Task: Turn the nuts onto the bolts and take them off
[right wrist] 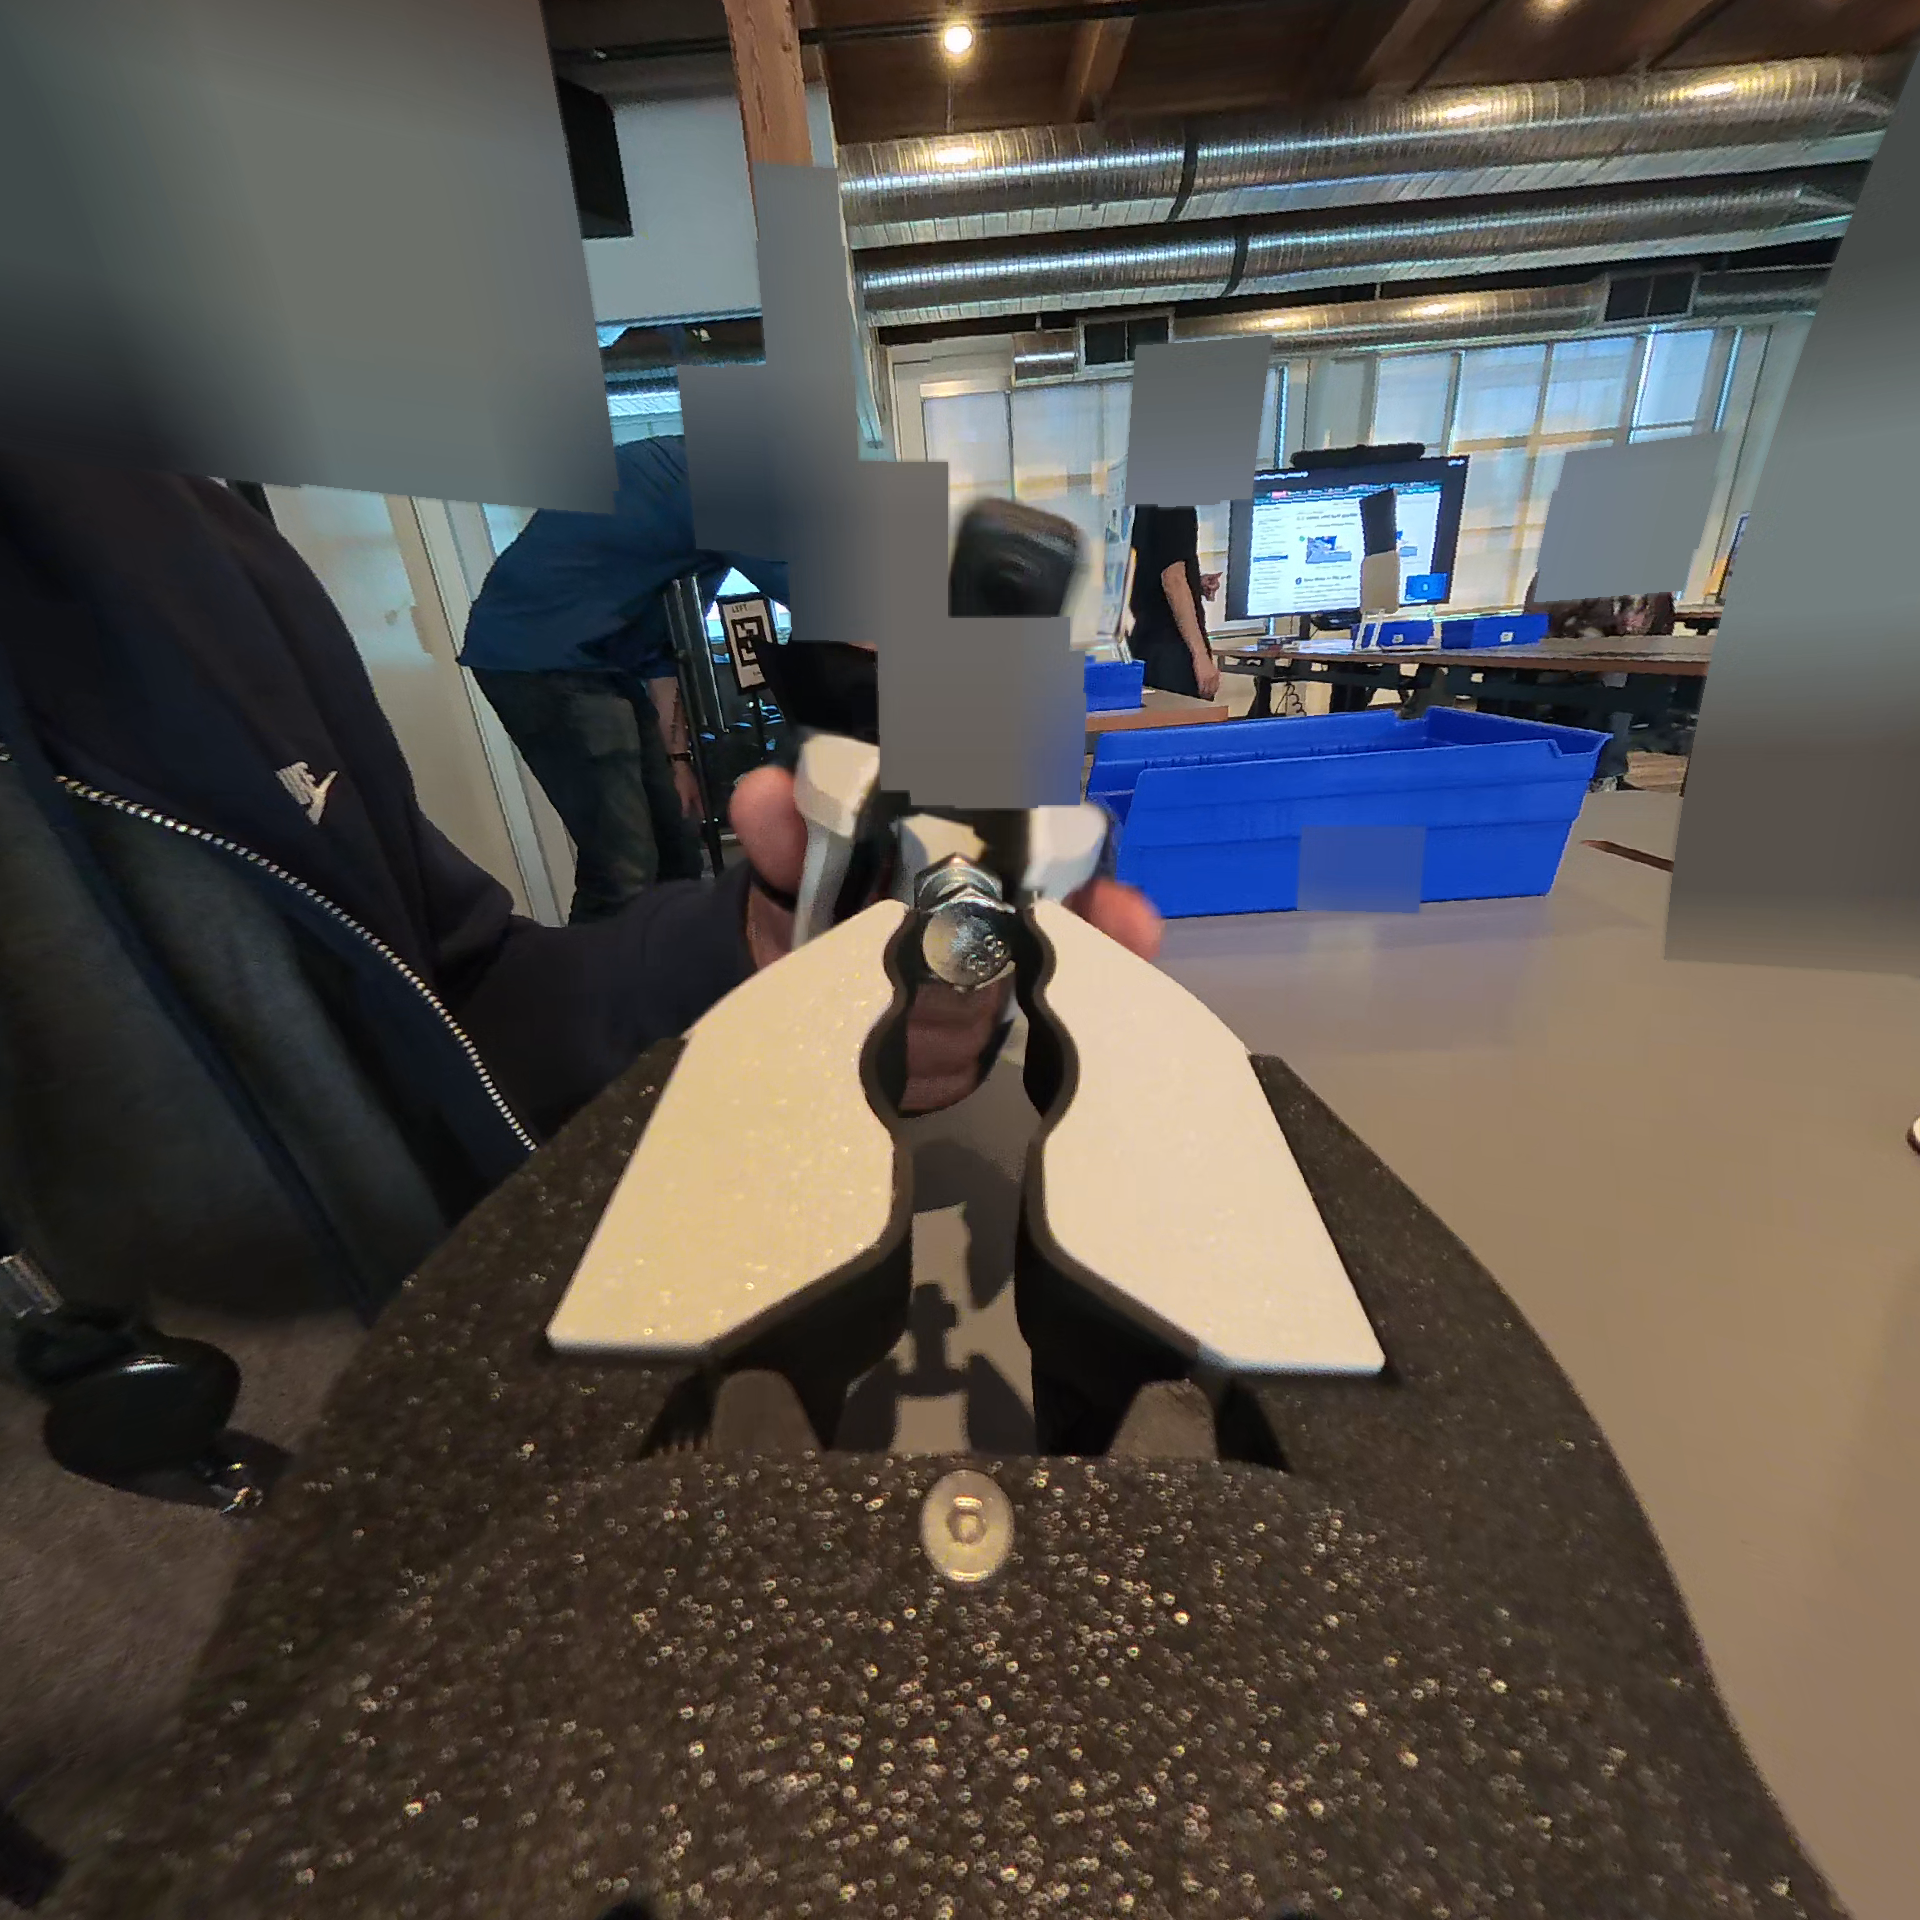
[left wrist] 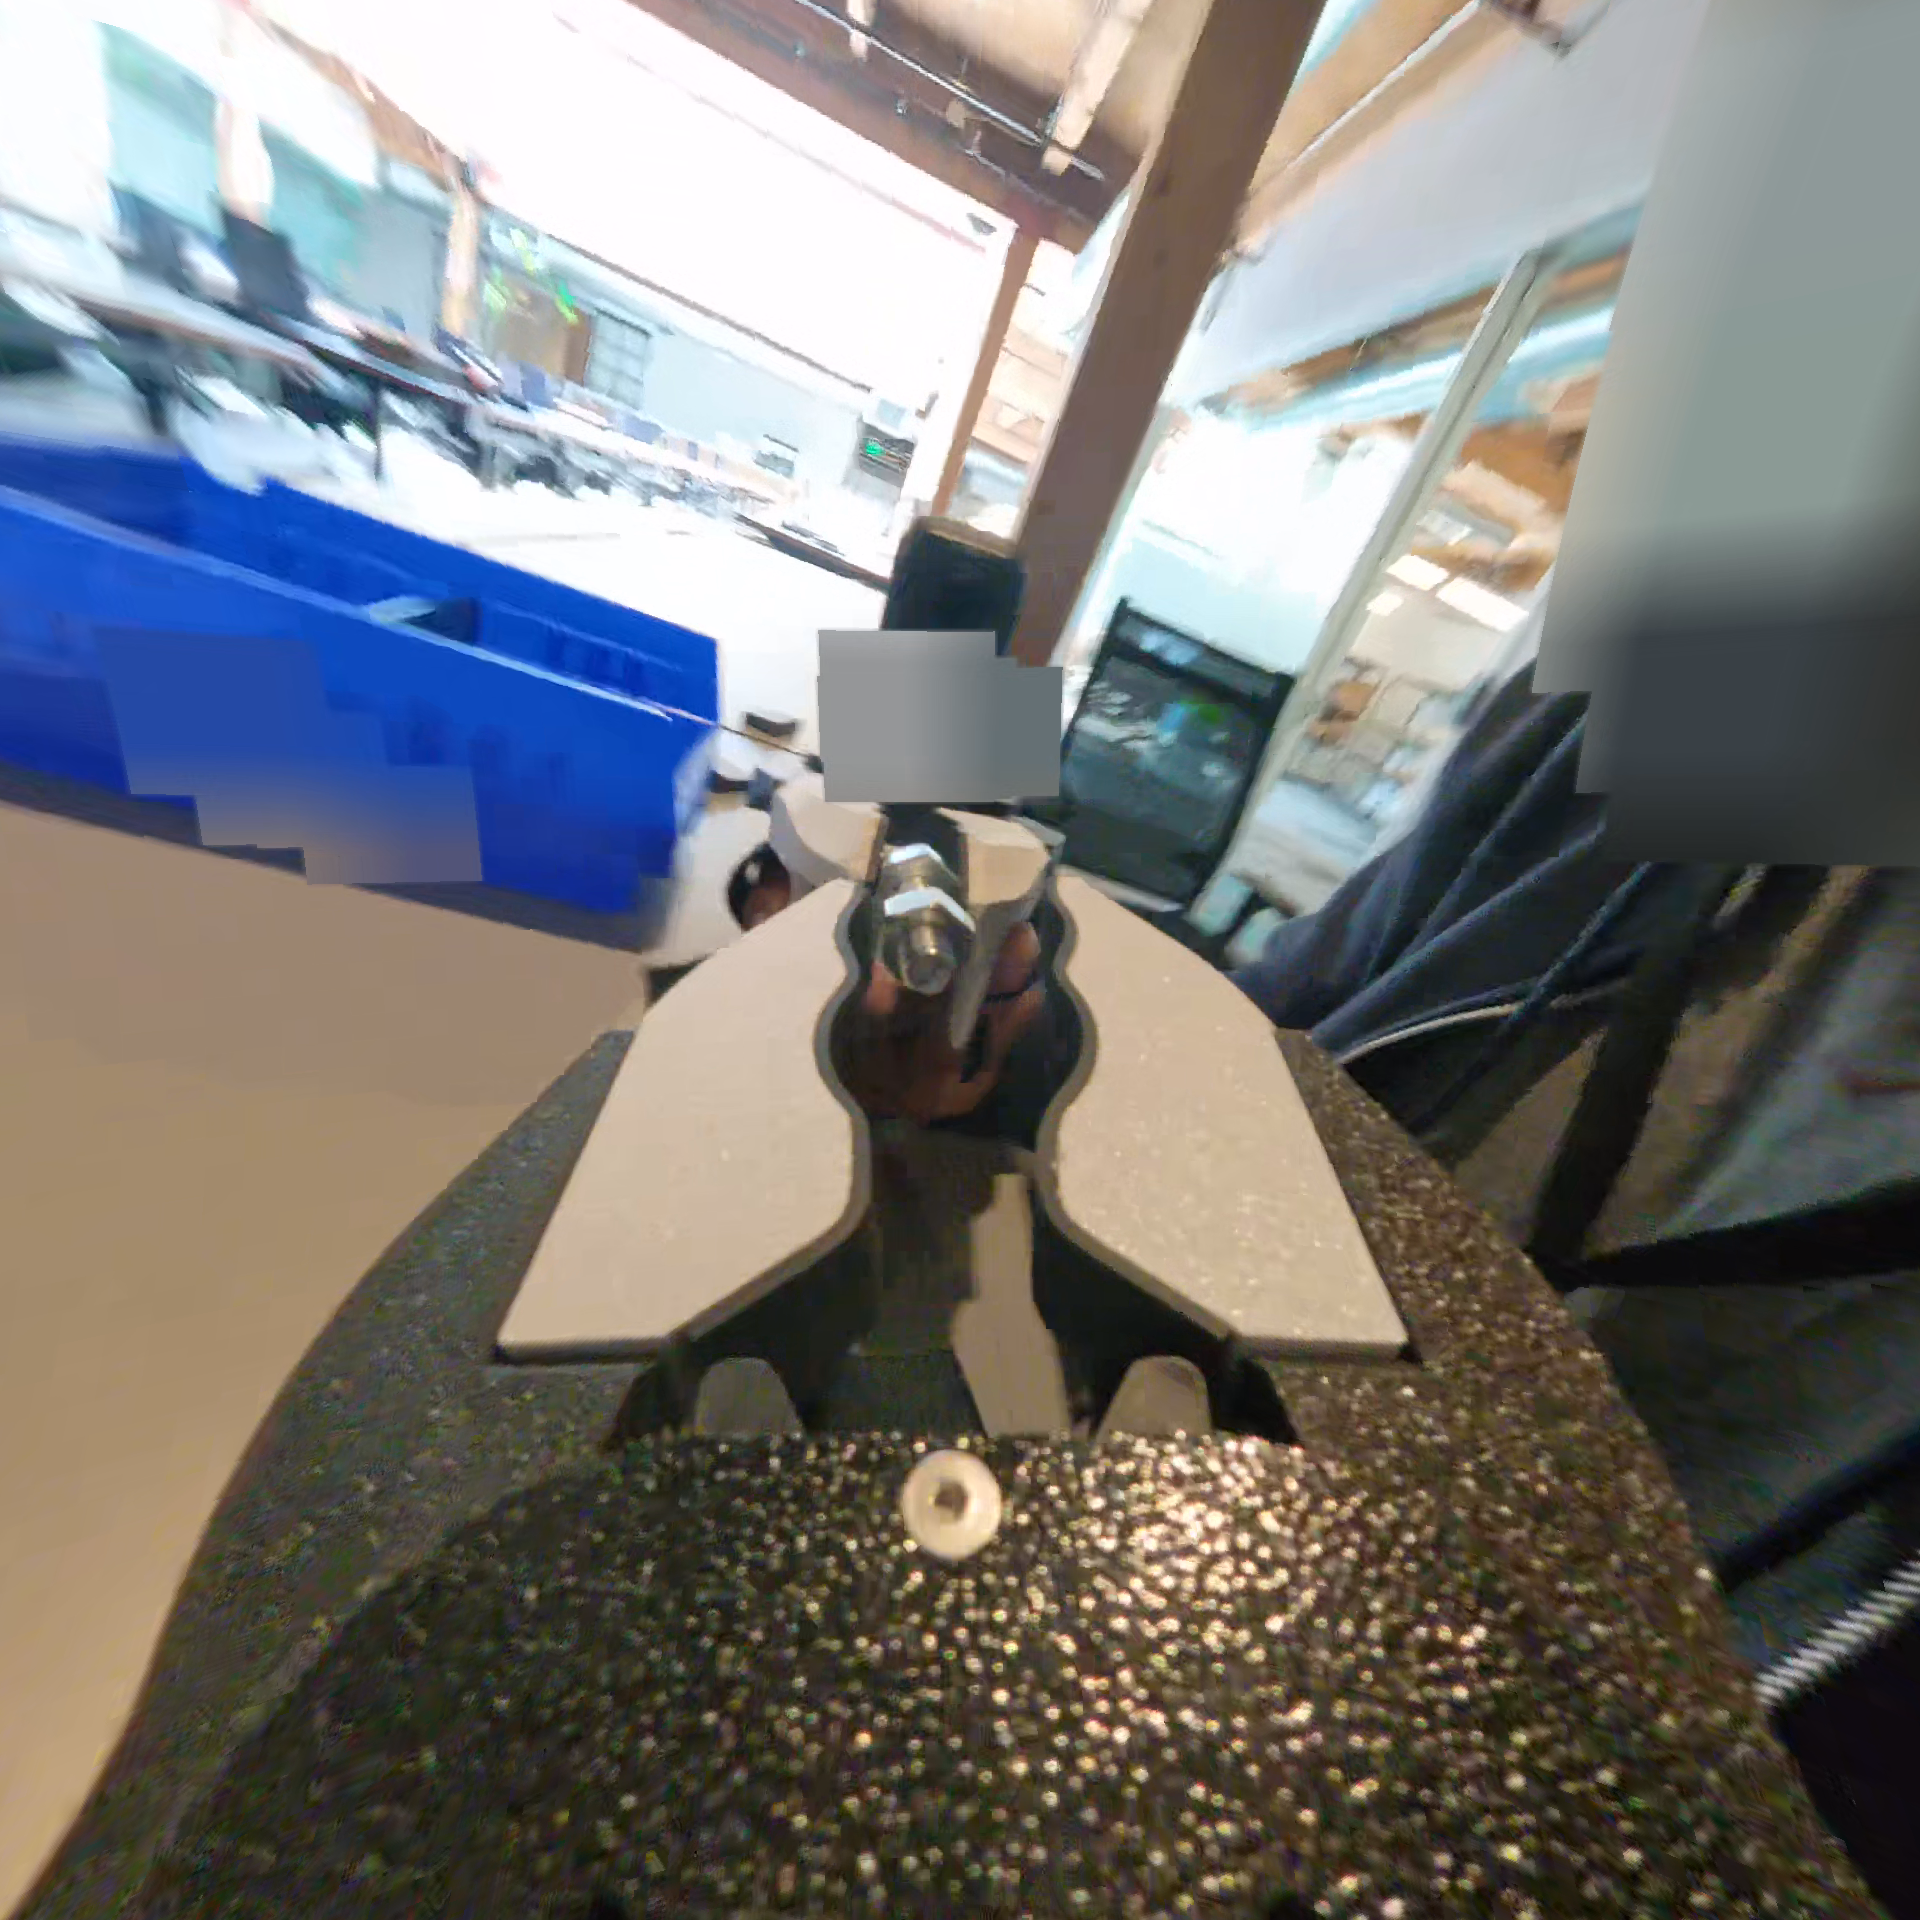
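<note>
Evidently the task stands partway: a silver hexagonal steel nut (left wrist: 923,918) already sits on the thread of a silver steel hex-head bolt (right wrist: 966,951), with the bolt's tip poking out past it in the left wrist view, though whether the nut is being run on or backed off cannot be judged from these pictures. A second hexagonal shape shows just behind the nut in that view; it may be the bolt's head or another nut, and the frames do not settle it. Going from left to right, the left hand-held gripper (left wrist: 951,920), with its pale grey wavy-edged fingers on a black speckled body, is closed down to a narrow gap at the tips and appears clamped on the nut end of the assembly. The right hand-held gripper (right wrist: 961,940), of the same make, is likewise drawn in tight, its tips gripping the bolt at its head, which faces the camera. Both tools meet nose to nose in the air above the grey tabletop (right wrist: 1455,1039), each seen beyond the other, so the bolt hangs between them off the surface. A blue plastic bin (right wrist: 1340,800) stands on the tabletop behind. Remaining work, as a judgement, is to finish the turning and part nut from bolt.
</note>
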